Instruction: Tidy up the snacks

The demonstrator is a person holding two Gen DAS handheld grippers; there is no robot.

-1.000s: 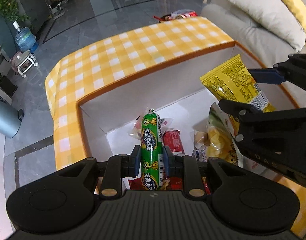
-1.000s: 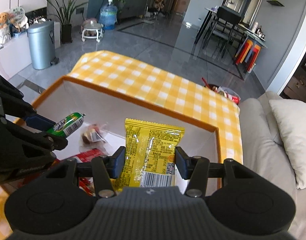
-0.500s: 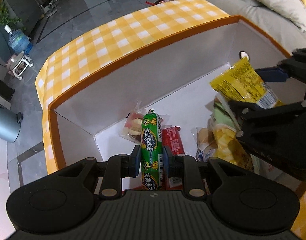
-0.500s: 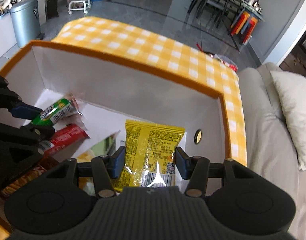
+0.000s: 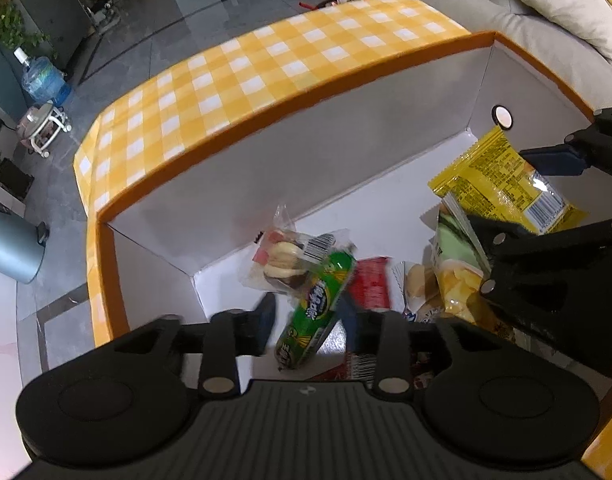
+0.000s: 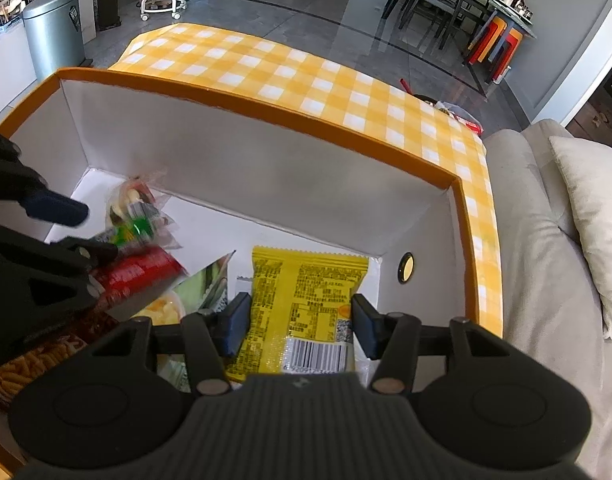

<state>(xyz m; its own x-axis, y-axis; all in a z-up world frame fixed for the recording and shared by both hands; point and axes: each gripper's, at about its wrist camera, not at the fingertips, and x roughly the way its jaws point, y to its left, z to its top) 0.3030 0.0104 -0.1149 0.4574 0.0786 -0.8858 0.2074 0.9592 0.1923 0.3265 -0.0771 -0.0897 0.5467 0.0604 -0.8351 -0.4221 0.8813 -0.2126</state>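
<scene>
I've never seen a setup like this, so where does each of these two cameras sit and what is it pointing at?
Left wrist view: sits on the left tongs, looking down into the box; its opening jaws flank a tilting green sausage.
Right wrist view: sits on the right tongs, looking into the same box; opening jaws flank a yellow packet.
Shared: box, both snacks, and each other's tongs.

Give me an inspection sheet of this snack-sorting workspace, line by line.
Surface: yellow checked cloth behind the box.
Job's things: orange-rimmed box holds snacks; green sausage tilted between the left pads; yellow packet between the right pads.
Clutter: red packet, chips bag, clear-wrapped sweet on the box floor.
Grippers: left claw opening, sausage loose; right claw opening.
Cables: nothing seen.
Surroundings: sofa, bin, water bottle.
</scene>
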